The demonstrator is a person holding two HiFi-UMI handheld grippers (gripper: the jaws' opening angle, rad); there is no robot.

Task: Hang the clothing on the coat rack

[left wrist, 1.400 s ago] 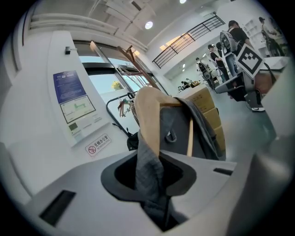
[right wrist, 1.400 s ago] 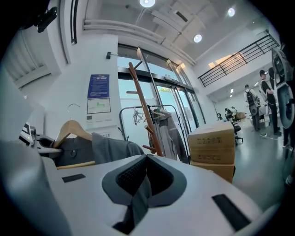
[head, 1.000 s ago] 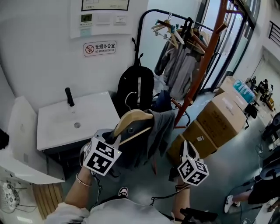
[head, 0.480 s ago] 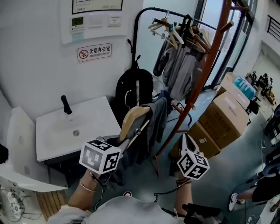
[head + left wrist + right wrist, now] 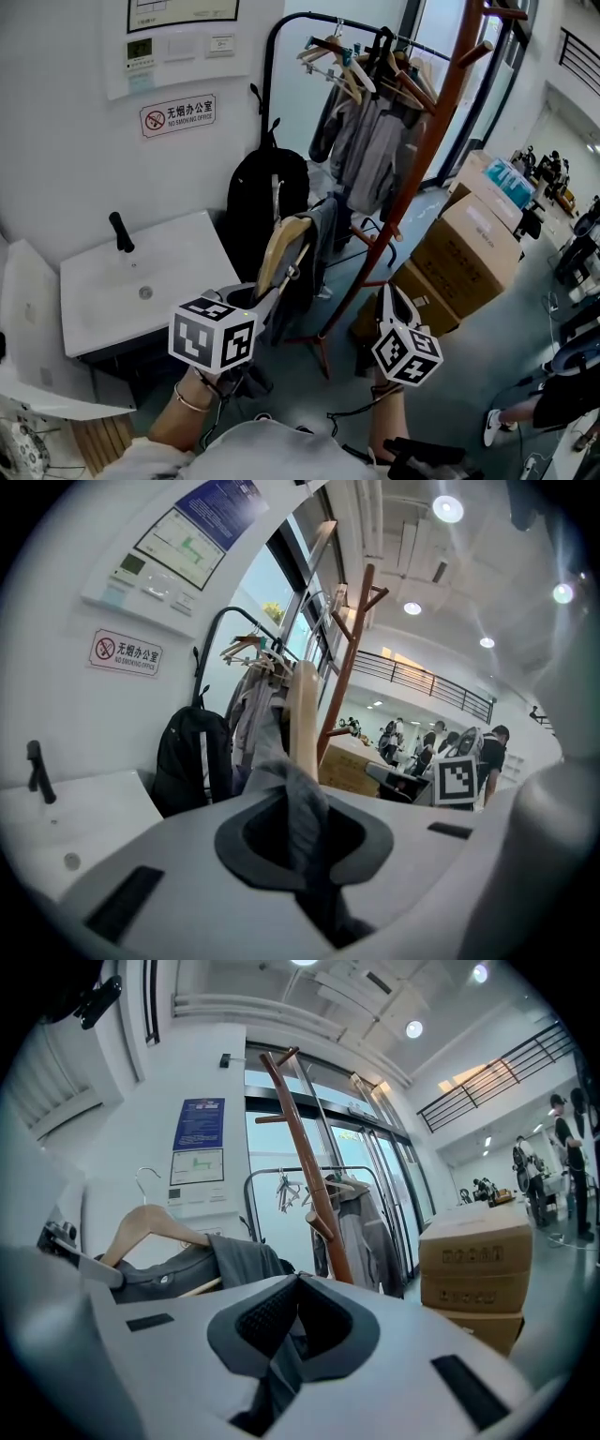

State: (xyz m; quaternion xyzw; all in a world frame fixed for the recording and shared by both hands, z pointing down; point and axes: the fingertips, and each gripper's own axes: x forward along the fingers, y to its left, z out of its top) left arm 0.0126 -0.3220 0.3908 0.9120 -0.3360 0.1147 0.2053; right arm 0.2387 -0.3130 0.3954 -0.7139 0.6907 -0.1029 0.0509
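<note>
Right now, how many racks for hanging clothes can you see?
2. A black rail rack stands by the wall with clothes hanging on it. A red-brown wooden coat stand stands in front of it. None seems hidden.

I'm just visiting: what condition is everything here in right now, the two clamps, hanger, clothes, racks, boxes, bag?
left gripper, jaws opening, grey garment and wooden hanger end between them
right gripper, closed on a strip of the garment
wooden hanger, held tilted, not hung
grey garment, draped over the hanger
coat rack, upright, garment not on it
clothes rail, loaded with hung clothes
cardboard boxes, closed, stacked
backpack, upright against wall
</note>
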